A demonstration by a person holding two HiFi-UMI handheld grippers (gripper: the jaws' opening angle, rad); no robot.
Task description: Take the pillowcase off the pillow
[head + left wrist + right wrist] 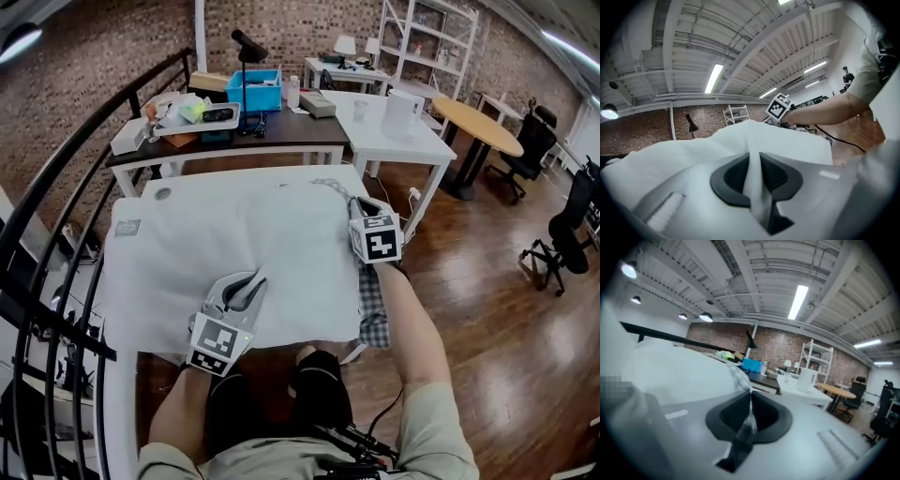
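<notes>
A big white pillow (253,239) lies across the white table (131,281). At its right edge a grey checked cloth (375,305) hangs down over the table's side; I cannot tell which layer is the pillowcase. My left gripper (251,281) is at the pillow's near edge. It is shut on a fold of the white fabric (752,176), which runs up between its pads. My right gripper (361,206) is at the pillow's right edge, shut on a thin strip of the checked cloth (749,420). Its marker cube (780,107) and forearm show in the left gripper view.
Behind the white table stands a dark table (281,131) with a blue bin (253,91) and clutter, then another white table (394,127) and a round wooden one (480,124). Office chairs (562,239) stand at the right. A black railing (56,225) curves along the left.
</notes>
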